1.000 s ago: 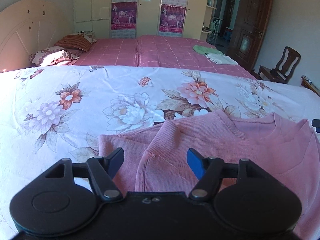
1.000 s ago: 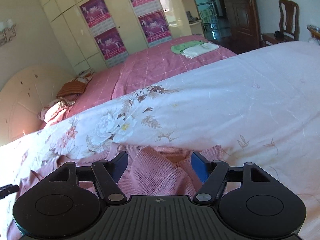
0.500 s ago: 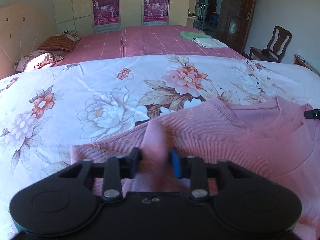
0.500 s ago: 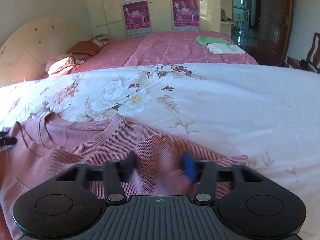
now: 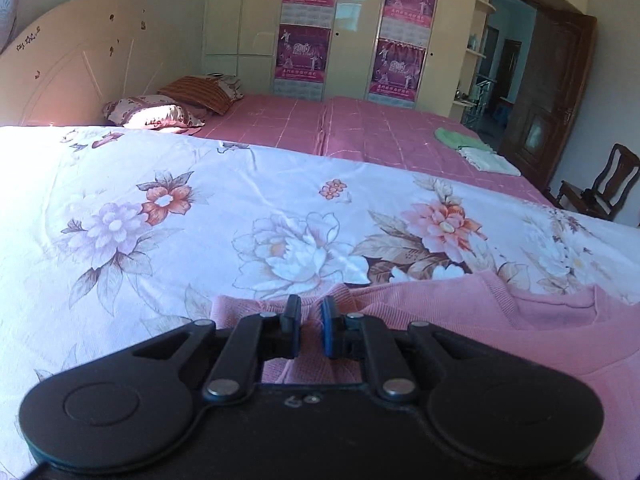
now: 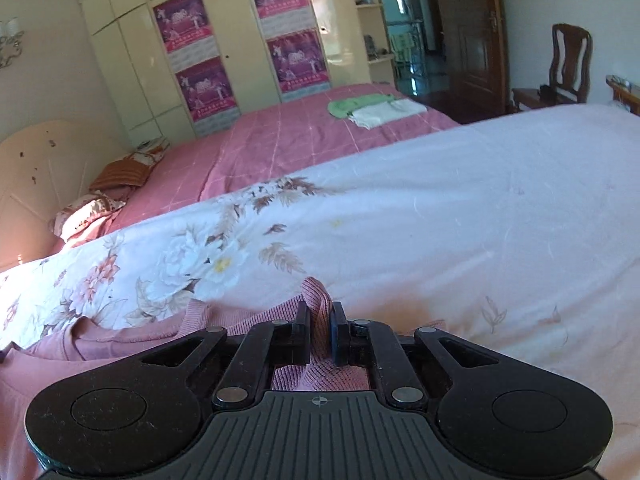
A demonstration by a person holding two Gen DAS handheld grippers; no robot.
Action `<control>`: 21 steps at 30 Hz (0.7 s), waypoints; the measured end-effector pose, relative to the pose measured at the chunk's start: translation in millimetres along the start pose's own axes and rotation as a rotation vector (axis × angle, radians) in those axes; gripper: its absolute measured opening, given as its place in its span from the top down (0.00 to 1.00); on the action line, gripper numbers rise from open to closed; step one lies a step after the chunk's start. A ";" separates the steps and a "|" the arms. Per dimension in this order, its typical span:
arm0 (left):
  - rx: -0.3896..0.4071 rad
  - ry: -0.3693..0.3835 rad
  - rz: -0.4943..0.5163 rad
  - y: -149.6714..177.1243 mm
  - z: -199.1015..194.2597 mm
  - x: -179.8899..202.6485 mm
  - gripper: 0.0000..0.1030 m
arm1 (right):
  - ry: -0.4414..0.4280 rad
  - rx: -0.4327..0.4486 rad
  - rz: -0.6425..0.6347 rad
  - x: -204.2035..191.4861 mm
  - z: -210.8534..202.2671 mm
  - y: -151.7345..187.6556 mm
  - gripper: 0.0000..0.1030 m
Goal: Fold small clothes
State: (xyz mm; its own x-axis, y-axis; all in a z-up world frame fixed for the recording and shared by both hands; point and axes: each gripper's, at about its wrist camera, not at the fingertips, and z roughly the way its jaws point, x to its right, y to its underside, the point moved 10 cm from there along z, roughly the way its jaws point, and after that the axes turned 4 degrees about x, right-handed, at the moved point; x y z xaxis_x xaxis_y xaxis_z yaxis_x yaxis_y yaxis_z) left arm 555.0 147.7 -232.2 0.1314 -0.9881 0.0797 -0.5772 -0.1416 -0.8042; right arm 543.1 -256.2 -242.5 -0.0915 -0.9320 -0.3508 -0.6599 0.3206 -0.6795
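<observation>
A pink sweater (image 5: 500,332) lies spread on the near bed, on a flowered sheet (image 5: 200,216), neckline up and toward the headboard side, so that it sits flat and ready to be folded. The left tongs (image 5: 310,326) have pinched a ridge of the sweater at its left edge, near what looks like the sleeve or shoulder; their jaws are closing, with only a thin fold of knit between them, and the cloth bunches up there. The right tongs (image 6: 320,334) are clamped tight on a fold of the sweater (image 6: 316,300) at its right edge, and a small peak of fabric stands up above the pads. Each pair grips one side of the same garment, well apart, which suits a two-handed fold: holding both outer edges at once lets the cloth be lifted evenly and laid over itself without twisting. The exact part held on the left is hard to make out, since the tongs' body hides the cloth beneath it. The fold itself is not yet made; the sweater's body rests flat on the sheet. Beyond, a second bed with a pink checked cover (image 6: 304,136) carries a small green and white pile (image 6: 372,110), perhaps clothes already done, kept well apart from the working area. A wooden chair (image 6: 568,64) stands by the door.
</observation>
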 end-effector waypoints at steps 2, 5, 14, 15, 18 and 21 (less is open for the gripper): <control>0.018 -0.008 -0.009 -2.1 -0.9 1.2 0.91 | 0.016 0.008 0.008 0.5 4.3 -1.7 0.92; 0.064 -0.016 -0.030 -12.2 -6.3 -0.4 0.90 | 0.018 0.074 -0.033 -5.0 -4.0 -12.3 0.92; -0.031 -0.079 0.116 12.9 2.8 7.6 0.68 | 0.079 -0.002 -0.127 -7.5 15.5 8.8 0.90; -0.026 -0.081 0.116 11.1 -2.3 6.8 0.51 | 0.068 0.008 -0.120 -7.8 10.0 6.3 0.78; 0.038 -0.065 0.126 2.6 -28.9 8.3 0.31 | 0.063 0.060 -0.125 -10.0 -14.1 -3.6 0.53; 0.051 -0.020 0.122 1.3 -55.9 15.2 0.31 | 0.042 0.075 -0.147 -17.9 -38.3 -4.8 0.53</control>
State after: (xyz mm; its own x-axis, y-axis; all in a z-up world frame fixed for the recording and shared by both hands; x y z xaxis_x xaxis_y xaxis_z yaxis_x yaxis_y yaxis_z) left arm 511.2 129.2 -199.1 0.0788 -0.9964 -0.0316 -0.5485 -0.0168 -0.8360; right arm 519.3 -247.5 -208.3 -0.0302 -0.9754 -0.2182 -0.6112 0.1907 -0.7682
